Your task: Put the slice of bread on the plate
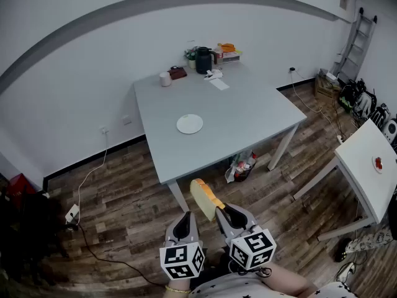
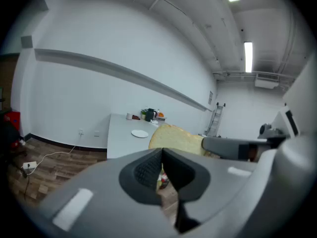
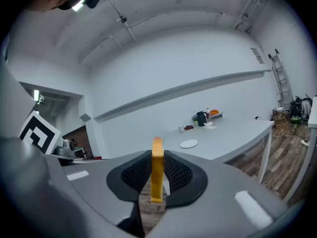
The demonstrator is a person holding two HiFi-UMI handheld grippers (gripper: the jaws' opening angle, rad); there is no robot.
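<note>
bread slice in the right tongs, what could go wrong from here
The yellow-crusted slice of bread is pinched upright by one edge in the right tongs, so it could tear or slip out while carried. The small round white plate sits well in from the grey table's near edge, so a short reach may land the slice beside it.

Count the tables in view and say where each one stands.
2. The grey table stands ahead by the wall, with the white plate on it. The white table is at the right edge, partly cut off. Others may lie outside the frame.
</note>
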